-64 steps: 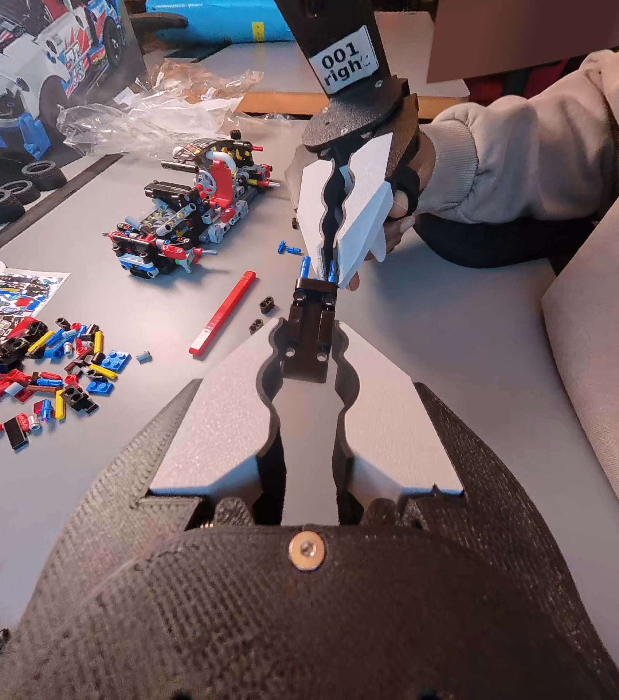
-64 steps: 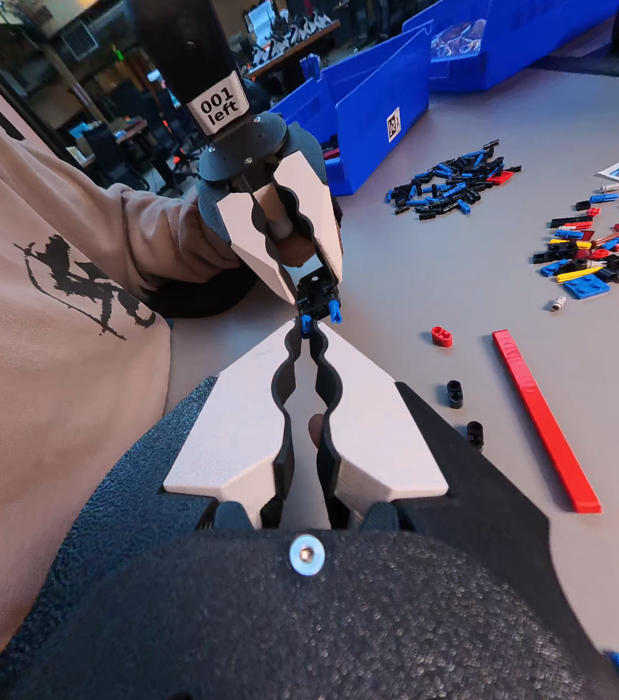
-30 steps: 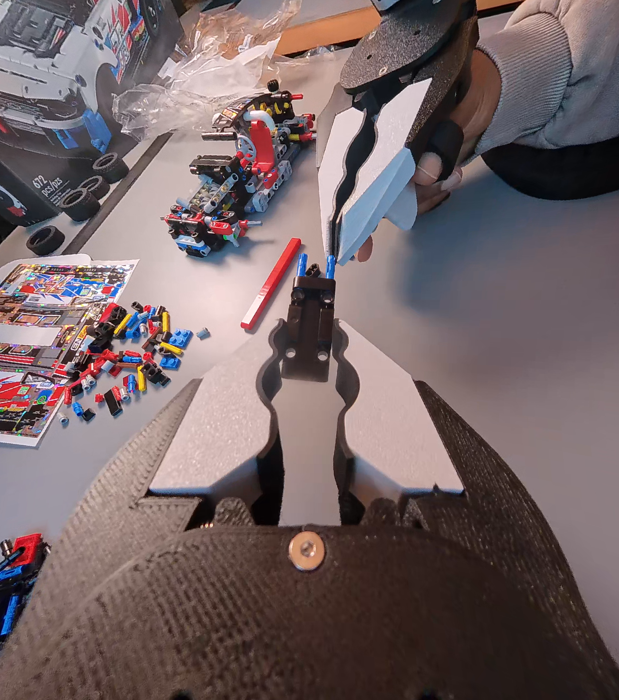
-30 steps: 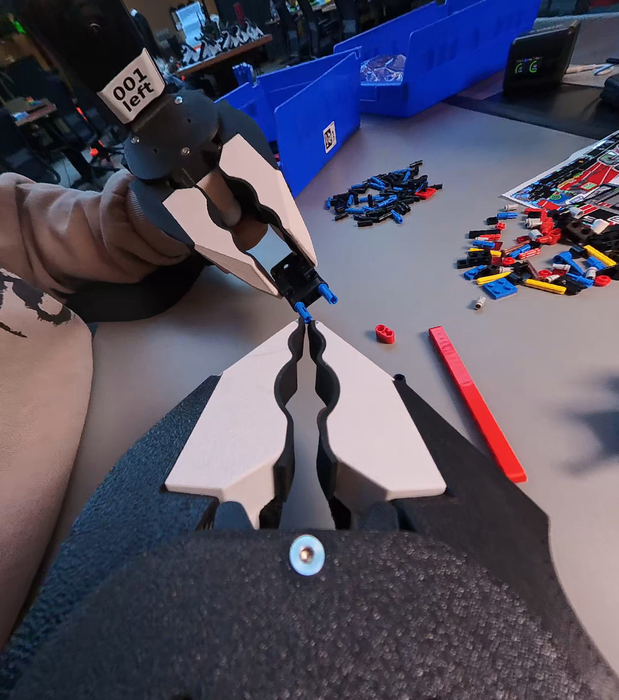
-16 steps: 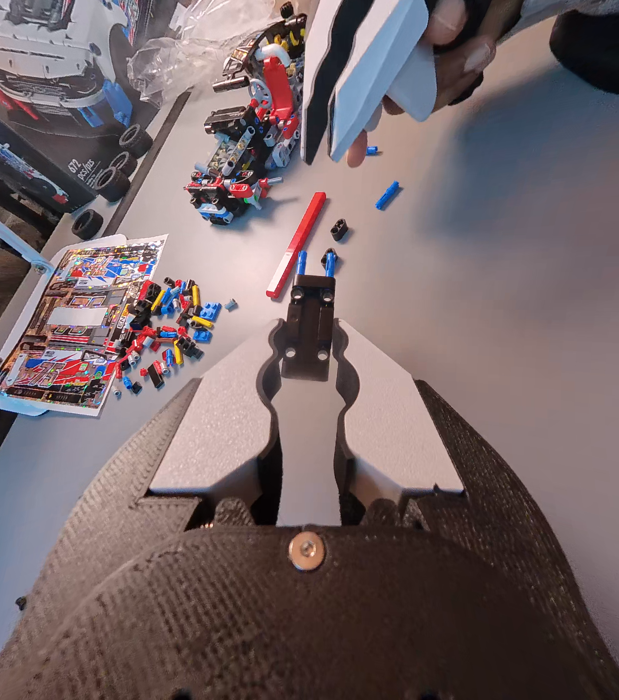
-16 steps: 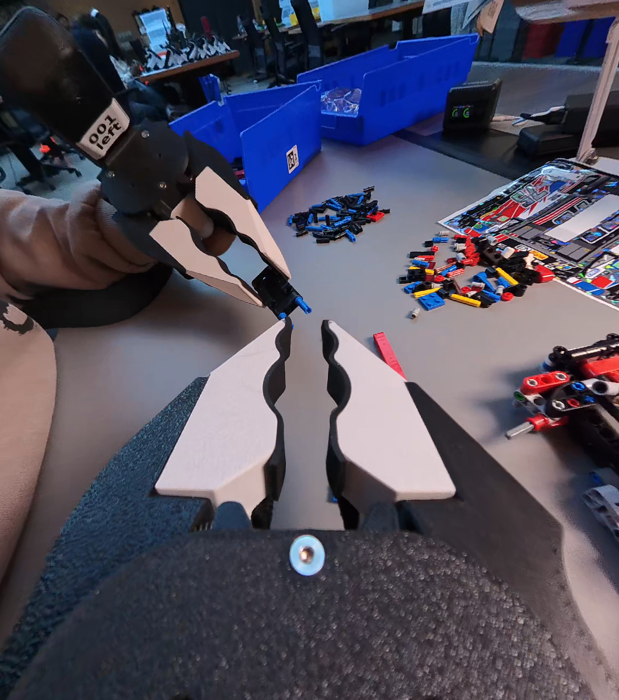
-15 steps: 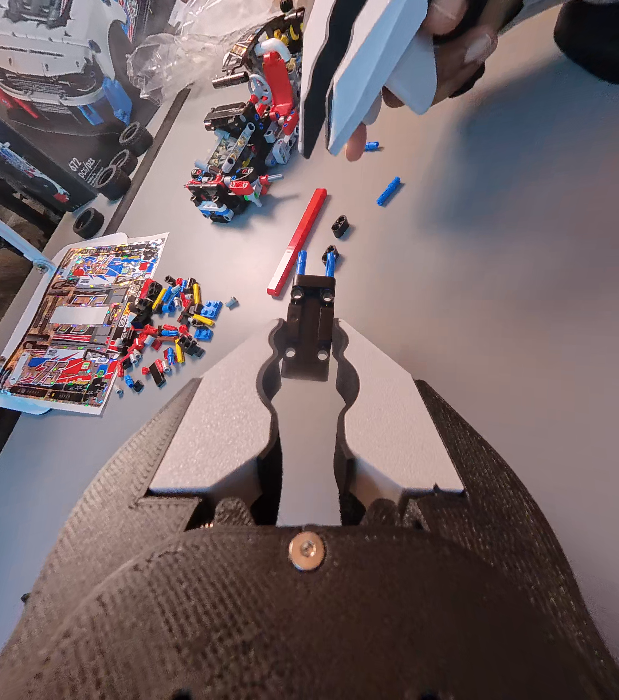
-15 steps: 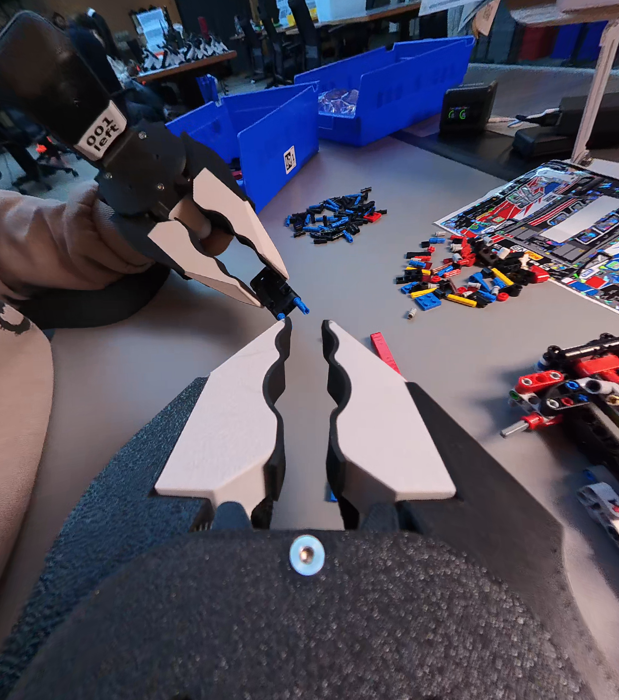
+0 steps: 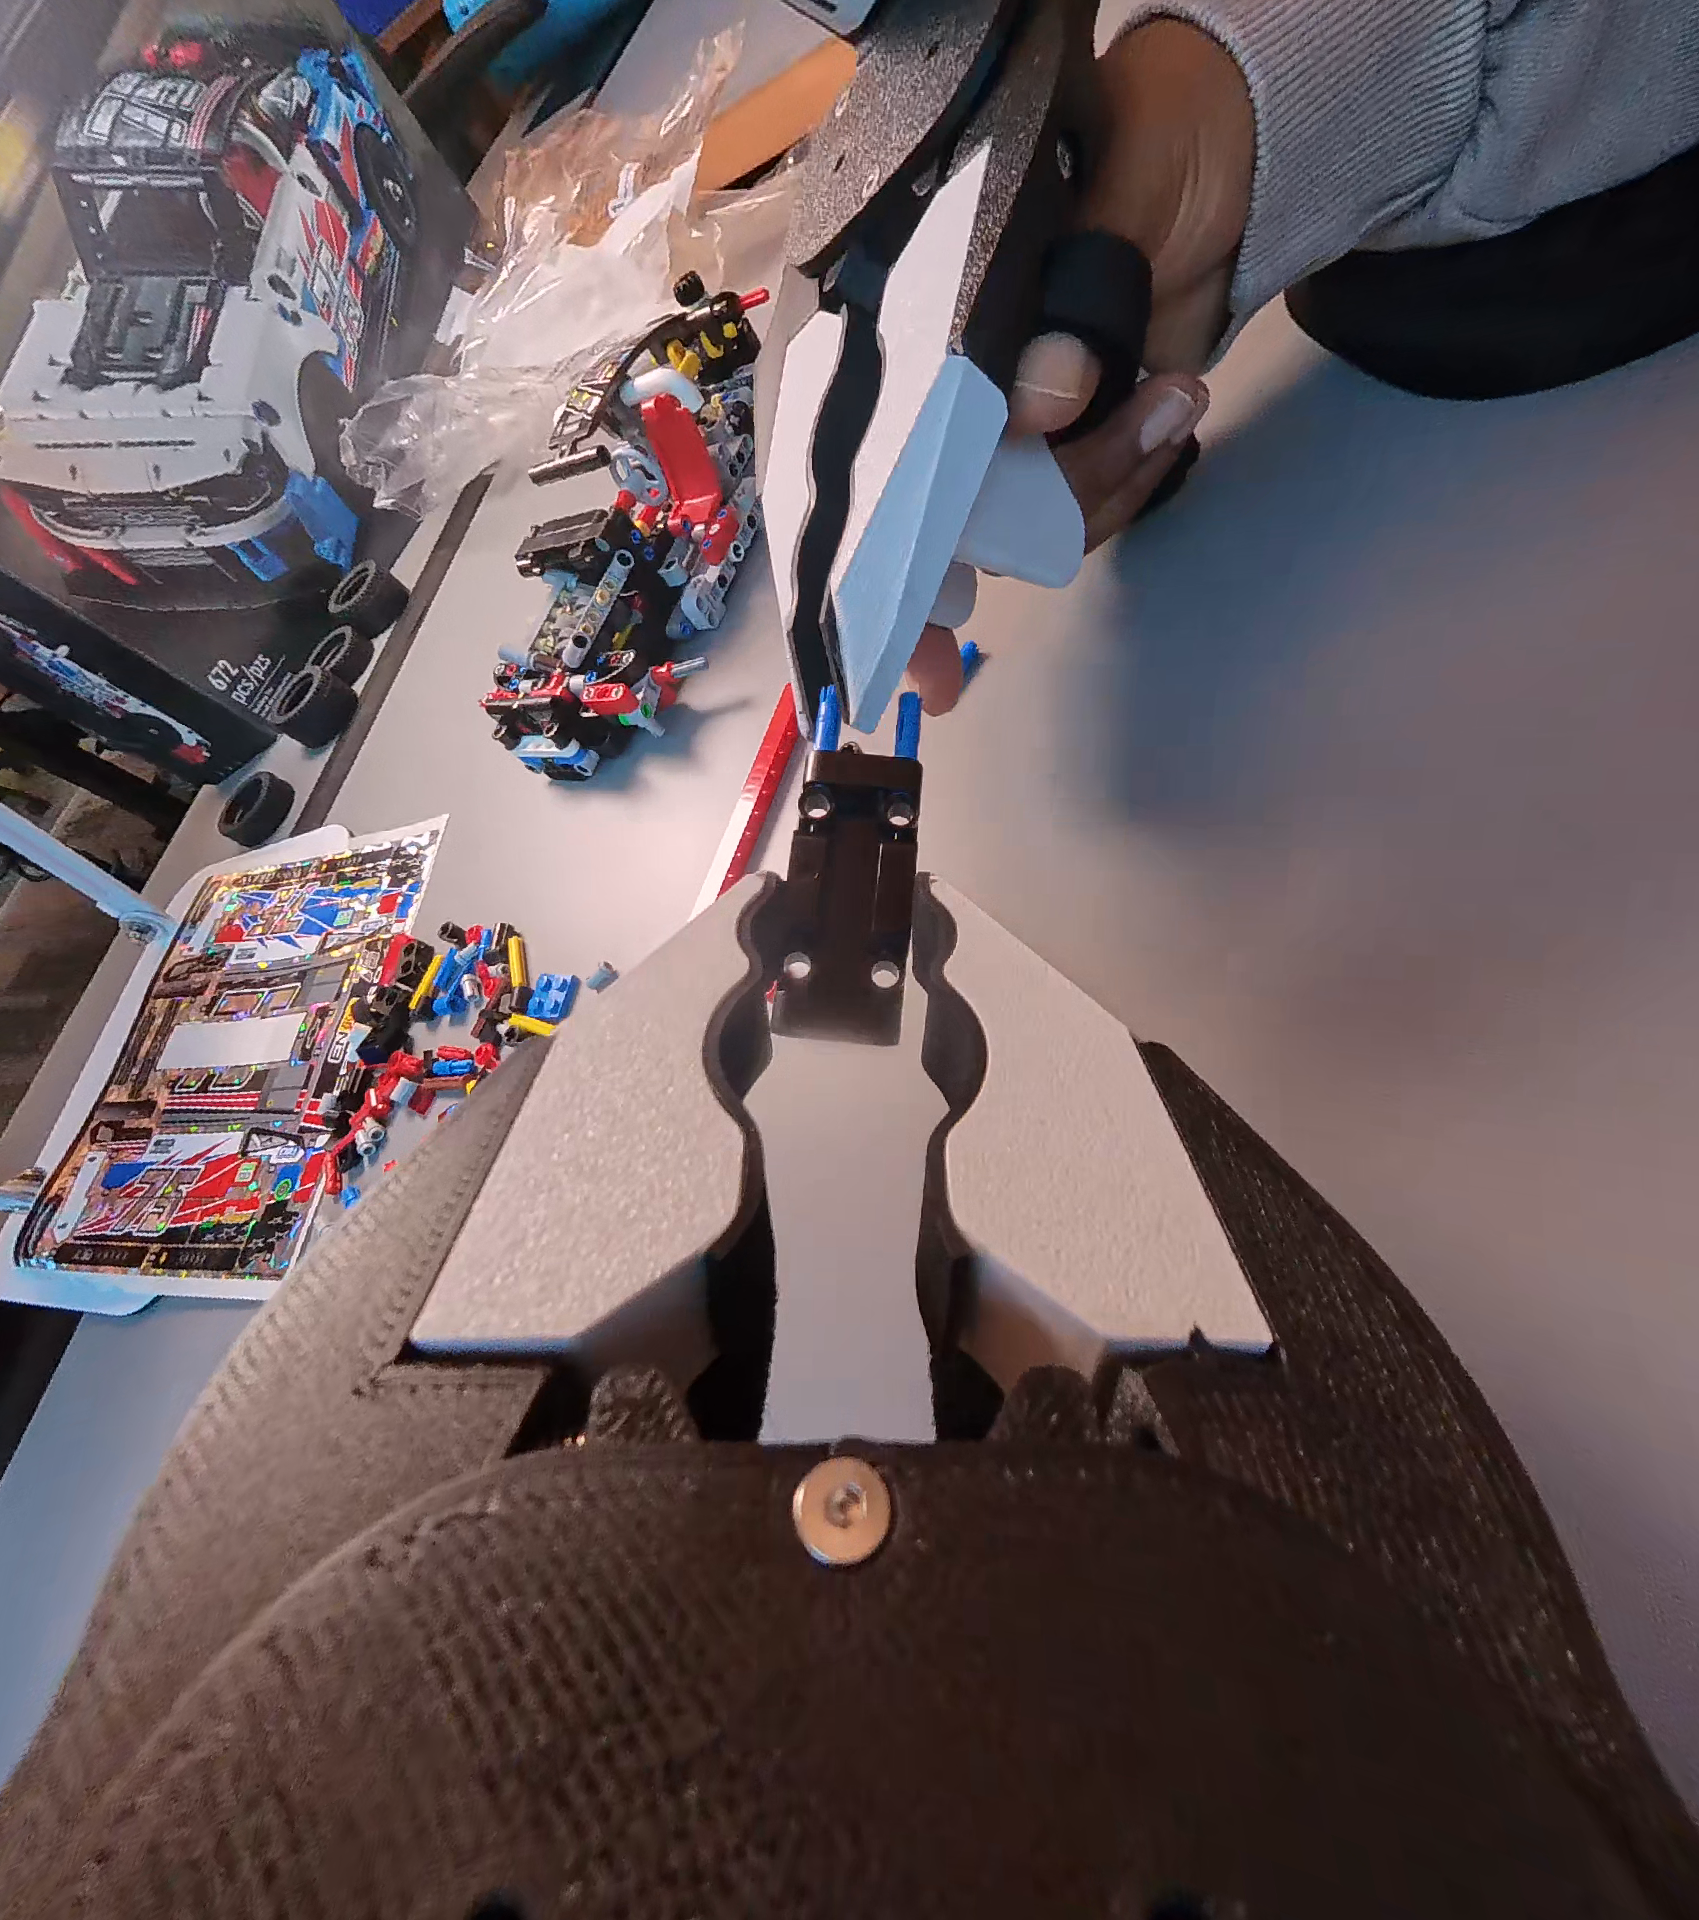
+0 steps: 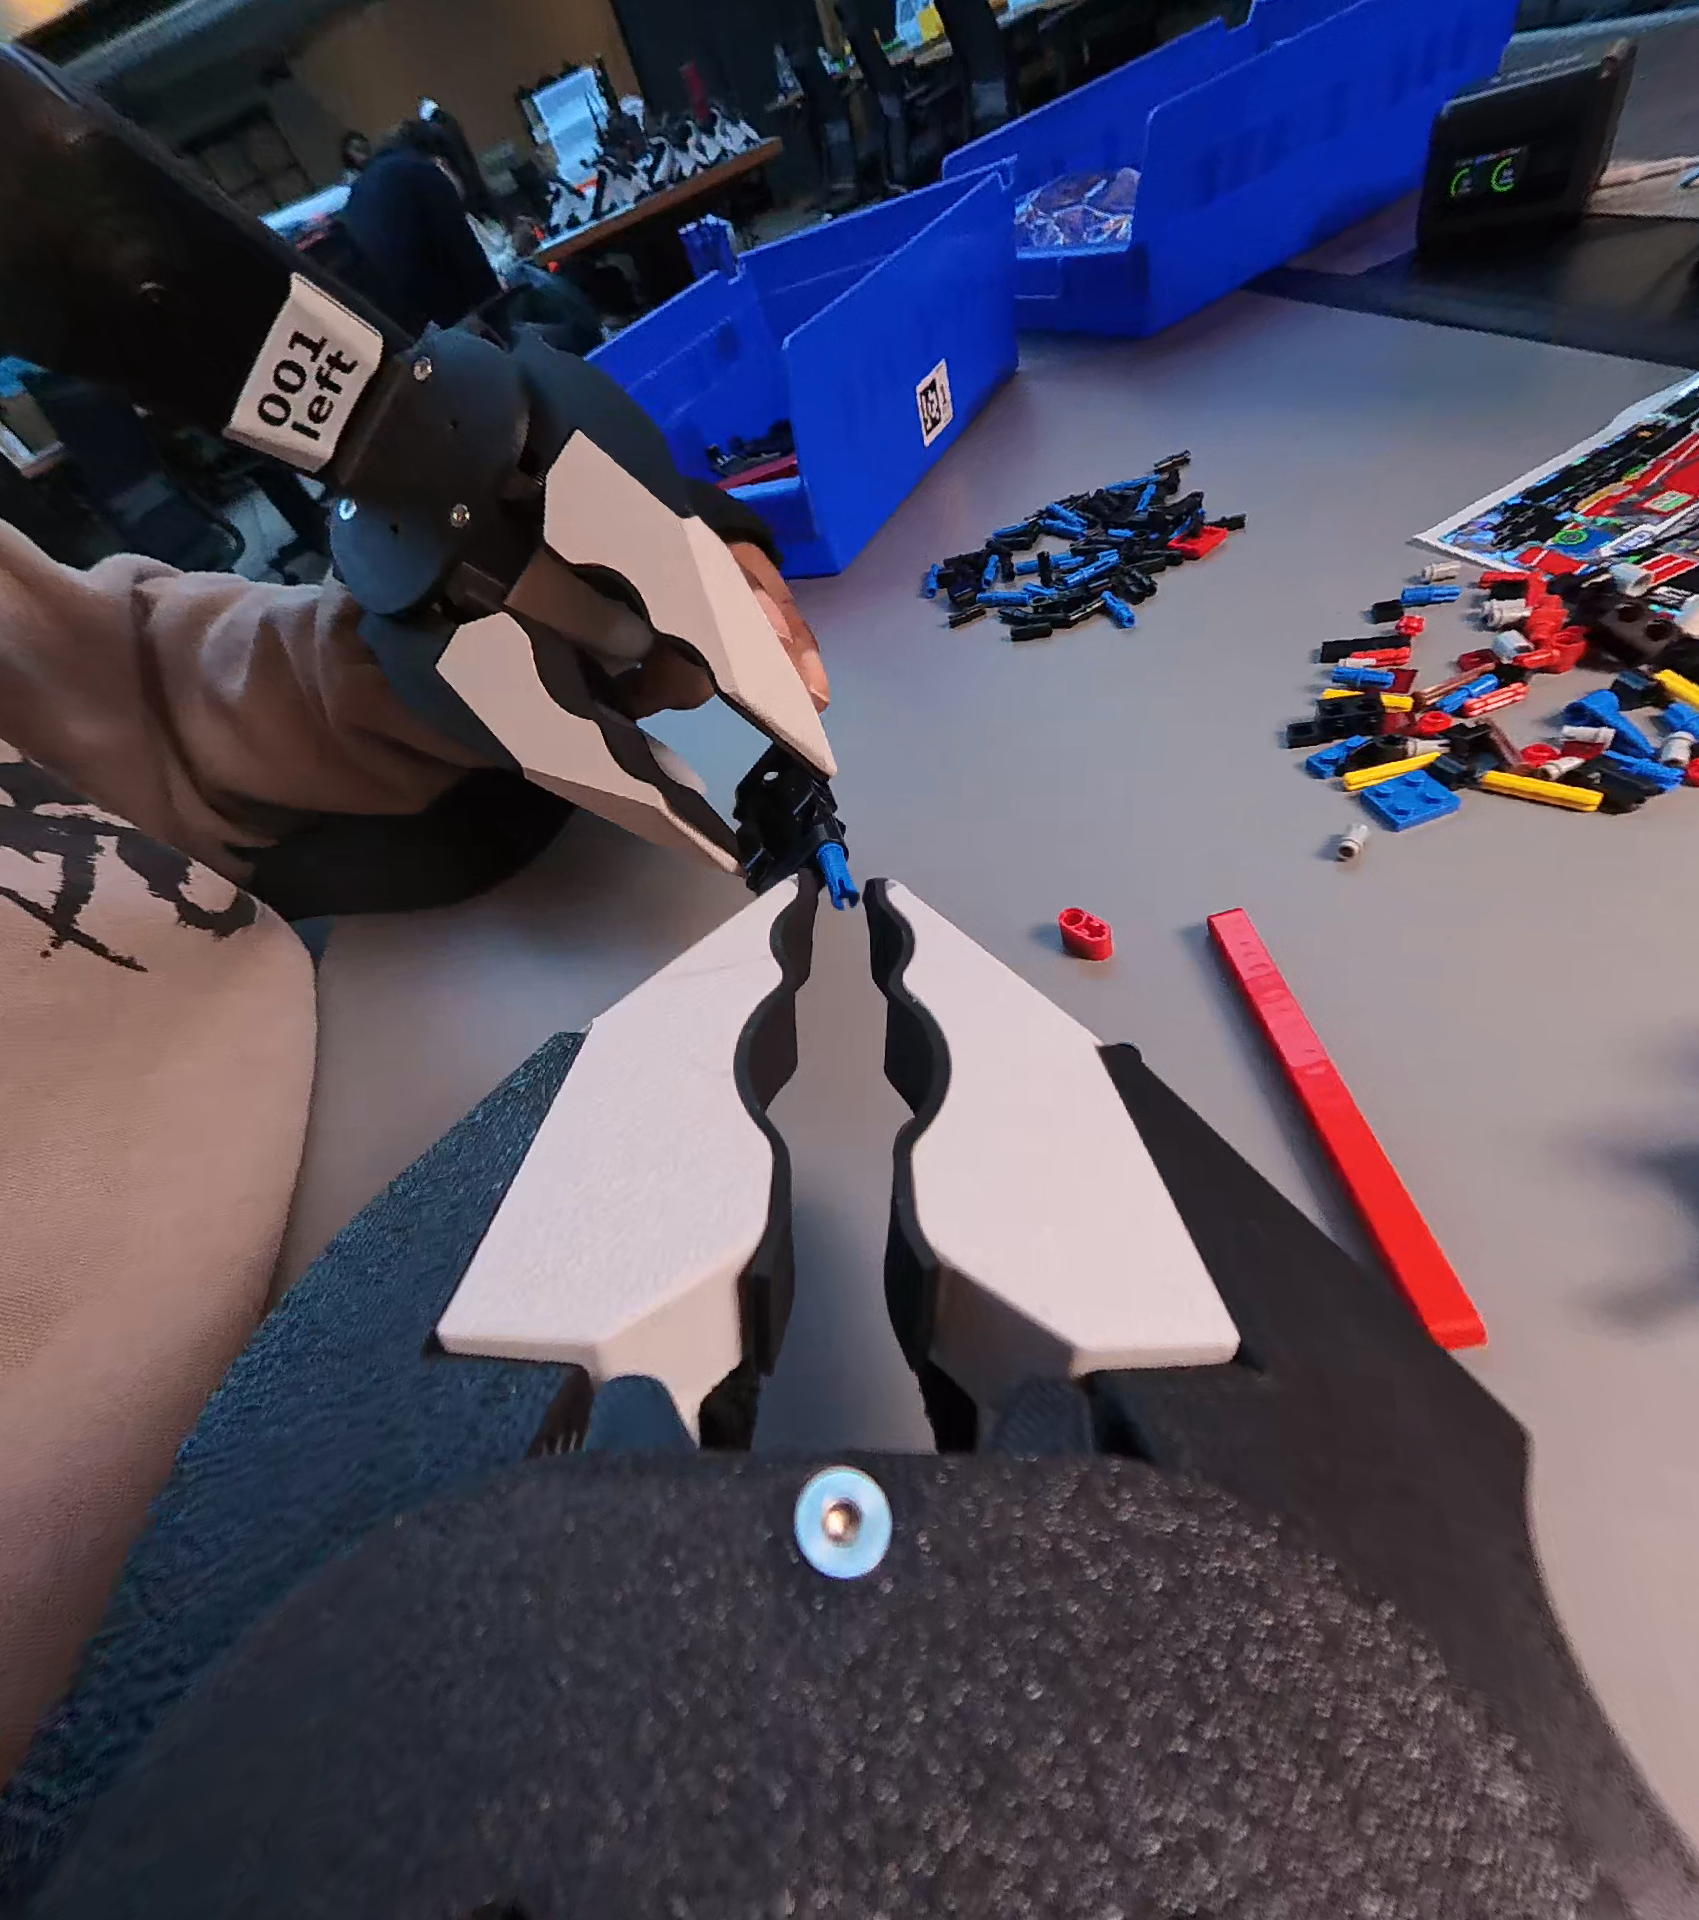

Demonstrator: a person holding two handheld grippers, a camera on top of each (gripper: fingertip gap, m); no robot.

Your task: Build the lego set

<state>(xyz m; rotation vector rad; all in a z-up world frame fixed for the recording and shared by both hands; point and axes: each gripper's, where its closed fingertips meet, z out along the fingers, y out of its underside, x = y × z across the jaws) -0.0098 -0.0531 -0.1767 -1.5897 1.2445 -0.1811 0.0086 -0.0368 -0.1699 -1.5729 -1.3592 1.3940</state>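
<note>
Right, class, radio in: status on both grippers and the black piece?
Left gripper shut on black piece, two blue pins forward. Right gripper open, tips at the pins. Nothing in the way.

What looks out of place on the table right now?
Nothing is damaged or spilled. Only strays: a red connector, a red beam and a blue pin lie loose, apart from the mixed pile.

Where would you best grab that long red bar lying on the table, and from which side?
Grip the long red bar near its middle, coming straight down from above, jaws across its narrow width. It lies flat on the table and is slim, so only its long side edges offer a hold, and the middle should keep it balanced.
</note>
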